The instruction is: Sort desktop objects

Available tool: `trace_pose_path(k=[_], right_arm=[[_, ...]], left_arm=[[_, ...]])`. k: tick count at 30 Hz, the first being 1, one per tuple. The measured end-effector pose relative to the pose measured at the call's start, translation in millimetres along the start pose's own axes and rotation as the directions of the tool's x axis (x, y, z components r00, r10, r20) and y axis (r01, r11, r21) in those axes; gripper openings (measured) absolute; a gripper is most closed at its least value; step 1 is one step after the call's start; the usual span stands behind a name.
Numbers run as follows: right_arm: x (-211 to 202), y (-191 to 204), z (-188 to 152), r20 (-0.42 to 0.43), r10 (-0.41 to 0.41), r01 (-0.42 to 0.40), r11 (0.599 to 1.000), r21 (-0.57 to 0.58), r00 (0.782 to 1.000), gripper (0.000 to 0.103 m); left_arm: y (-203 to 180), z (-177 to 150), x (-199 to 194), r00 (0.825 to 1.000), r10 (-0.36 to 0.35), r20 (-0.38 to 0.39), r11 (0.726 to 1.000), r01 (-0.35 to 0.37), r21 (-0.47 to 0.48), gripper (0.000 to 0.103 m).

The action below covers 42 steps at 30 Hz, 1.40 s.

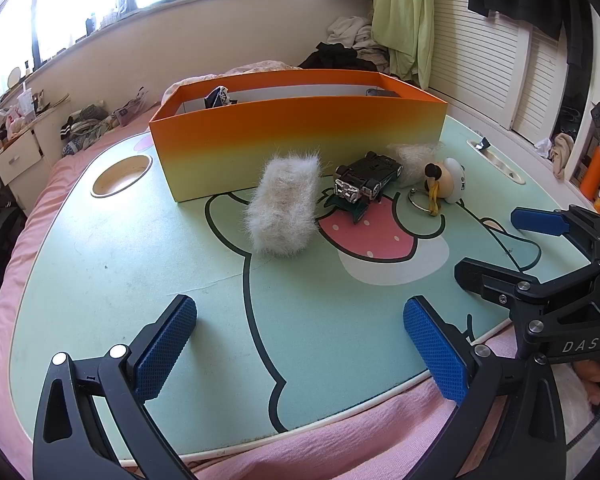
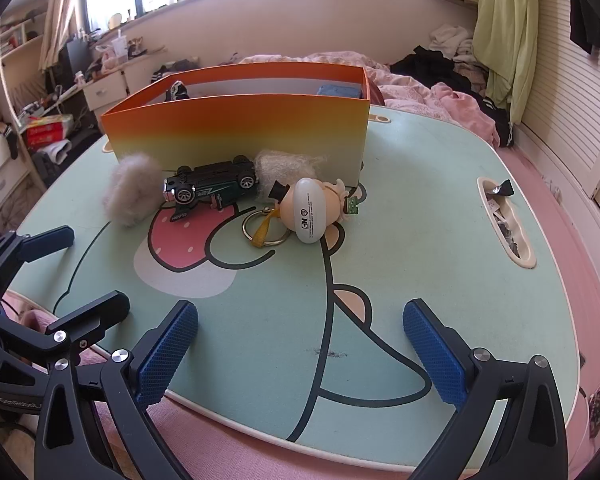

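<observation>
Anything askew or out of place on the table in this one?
The toy car lies upside down, wheels up, in front of the orange box. The keychain figure beside it is tipped on its side. Two fluffy pieces lie loose by the box. No spill or damage shows.

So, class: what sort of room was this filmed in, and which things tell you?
Most likely a bedroom: the lap table sits on a pink bedsheet, with piled clothes behind and a cluttered dresser under the window.
</observation>
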State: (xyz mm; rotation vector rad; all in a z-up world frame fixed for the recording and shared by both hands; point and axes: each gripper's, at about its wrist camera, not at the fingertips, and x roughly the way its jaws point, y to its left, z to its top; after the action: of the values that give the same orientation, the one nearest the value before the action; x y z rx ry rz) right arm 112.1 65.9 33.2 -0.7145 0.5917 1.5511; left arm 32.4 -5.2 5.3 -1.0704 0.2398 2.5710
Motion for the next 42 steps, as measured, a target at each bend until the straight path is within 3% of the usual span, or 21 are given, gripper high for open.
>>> trace_pose_path(k=[21,25,28,32,38,40,41,42], right_arm=[[-2,2,-1,0.011,0.010,-0.010,1.000,0.000,1.000,0.103],[-14,-15,-4,0.084,0.128,-0.135,0.987,0.090,0.988,0.102],[-16,-33,0,0.125,0.169,-0.189,0.967,0.173,0.978,0.095],[-12,-40,16,0.137,0.131,-0.157,0.967,0.203,0.982,0.088],[2,-18,52,0.124,0.094,-0.109,0.987,0.117,0.988,0.088],[14,-10,60,0.080,0.115,-0.122,0.988,0.095,0.990,0.075],[19,-10,61,0.055,0.127,-0.131,0.988,0.082,0.990,0.050],[21,-10,60,0.045,0.140,-0.144,0.986,0.080,0.989,0.050]], left_arm=[[1,-2,-2,1.000,-0.001,0.002,1.000,0.001,0.001,0.103],[-2,-2,-5,1.000,-0.001,0.003,1.000,0.001,0.000,0.103],[-2,-2,-5,1.000,-0.001,0.003,1.000,0.001,0.001,0.103],[-2,-3,-5,1.000,-0.001,0.003,1.000,0.001,0.000,0.103],[-2,-3,-5,1.000,0.000,0.003,1.000,0.000,0.000,0.103],[-2,-3,-5,1.000,-0.001,0.003,1.000,0.001,0.000,0.103],[-2,-3,-5,1.000,-0.002,0.004,1.000,0.002,0.000,0.103],[-2,-3,-5,1.000,-0.003,0.003,1.000,0.003,0.000,0.103]])
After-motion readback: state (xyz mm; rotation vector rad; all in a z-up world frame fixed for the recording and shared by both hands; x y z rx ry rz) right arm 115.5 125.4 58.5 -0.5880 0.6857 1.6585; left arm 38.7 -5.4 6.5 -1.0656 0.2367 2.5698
